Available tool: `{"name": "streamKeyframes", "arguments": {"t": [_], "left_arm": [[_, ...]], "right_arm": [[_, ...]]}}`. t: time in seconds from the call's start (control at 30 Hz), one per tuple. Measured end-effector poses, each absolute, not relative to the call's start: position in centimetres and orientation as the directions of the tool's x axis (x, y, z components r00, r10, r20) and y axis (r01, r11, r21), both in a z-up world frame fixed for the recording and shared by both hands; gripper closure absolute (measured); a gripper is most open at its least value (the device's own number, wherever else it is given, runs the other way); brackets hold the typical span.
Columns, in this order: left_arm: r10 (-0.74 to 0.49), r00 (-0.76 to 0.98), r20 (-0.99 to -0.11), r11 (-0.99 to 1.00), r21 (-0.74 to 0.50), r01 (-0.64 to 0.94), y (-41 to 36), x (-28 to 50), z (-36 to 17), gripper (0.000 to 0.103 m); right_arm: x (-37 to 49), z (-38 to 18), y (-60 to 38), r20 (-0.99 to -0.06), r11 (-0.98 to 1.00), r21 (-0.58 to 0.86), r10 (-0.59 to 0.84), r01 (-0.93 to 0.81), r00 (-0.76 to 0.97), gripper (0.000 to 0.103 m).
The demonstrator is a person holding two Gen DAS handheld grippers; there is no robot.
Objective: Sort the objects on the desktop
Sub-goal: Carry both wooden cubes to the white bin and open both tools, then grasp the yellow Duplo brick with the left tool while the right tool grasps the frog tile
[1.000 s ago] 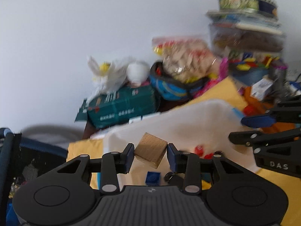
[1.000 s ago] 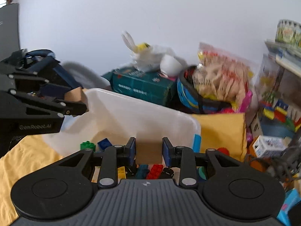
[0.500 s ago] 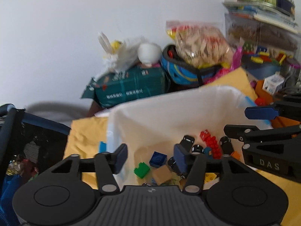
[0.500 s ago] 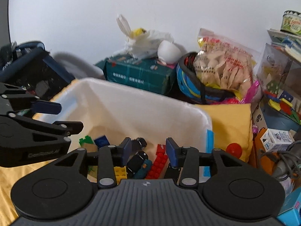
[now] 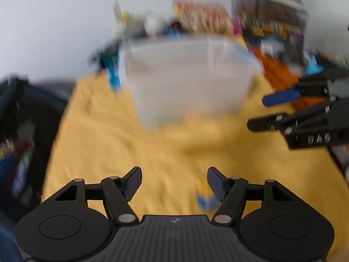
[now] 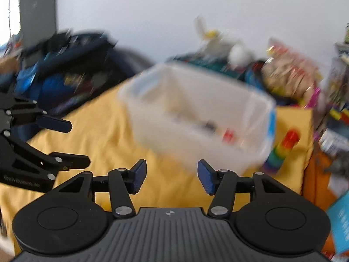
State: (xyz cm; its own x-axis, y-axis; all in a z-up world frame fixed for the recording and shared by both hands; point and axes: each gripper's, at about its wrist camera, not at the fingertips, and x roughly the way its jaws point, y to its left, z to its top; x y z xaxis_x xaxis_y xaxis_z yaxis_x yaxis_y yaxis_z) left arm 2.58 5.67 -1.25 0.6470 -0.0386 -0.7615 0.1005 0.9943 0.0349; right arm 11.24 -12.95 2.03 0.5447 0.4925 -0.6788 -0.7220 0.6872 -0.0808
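Both grippers tilt downward over a yellow cloth [image 5: 135,144] that covers the table. The left gripper [image 5: 174,183] has its blue-padded jaws spread wide and opening further, with nothing between them, only bare cloth. The right gripper [image 6: 171,175] stands somewhat narrower, its jaws also opening, and they too hold nothing. In the left wrist view the right gripper shows from the side at the right edge, level with the near wall of the bin; in the right wrist view the left gripper shows at the left edge in the same way.

The clear plastic bin [image 6: 196,135] stands on the cloth beyond both grippers, well apart from the fingertips. Small toys lie in its bottom, among them a red piece [image 6: 228,135], though blur hides what they are. A small blue and yellow thing [image 5: 205,198] lies on the cloth just beside the left gripper's right finger. A rainbow-coloured stack with a red top [image 6: 281,150] stands on the cloth just right of the bin.

On the side of the right gripper, white letters read "DAS". The lettering on the side of the left gripper is too blurred to read.
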Motion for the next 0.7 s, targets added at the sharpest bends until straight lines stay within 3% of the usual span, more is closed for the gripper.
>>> {"name": "streamKeyframes", "arguments": {"t": [0.27,0.57,0.63,0.7], "left_arm": [[-0.078,0.531,-0.844,0.986,0.015,0.168,3.3,-3.6,-4.8,0.034],[-0.058,0.514,-0.856,0.986,0.032,0.165,1.3,-6.0,-5.5,0.035],[-0.068,0.510,-0.857,0.987,0.018,0.160,1.1,-6.4,-5.5,0.035],[-0.074,0.494,-0.866,0.988,0.004,0.156,0.8,-6.7,-5.8,0.036]], "right_arm": [[6.7,-3.4,-13.3,-0.798,0.561,0.069,0.527,-0.825,0.291,0.059],[2.9,-6.1,-12.4,-0.818,0.411,-0.024,0.516,-0.911,0.254,0.059],[2.8,-6.4,-12.2,-0.819,0.389,-0.040,0.515,-0.920,0.253,0.067],[2.8,-6.8,-12.2,-0.823,0.377,-0.047,0.510,-0.925,0.250,0.067]]}}
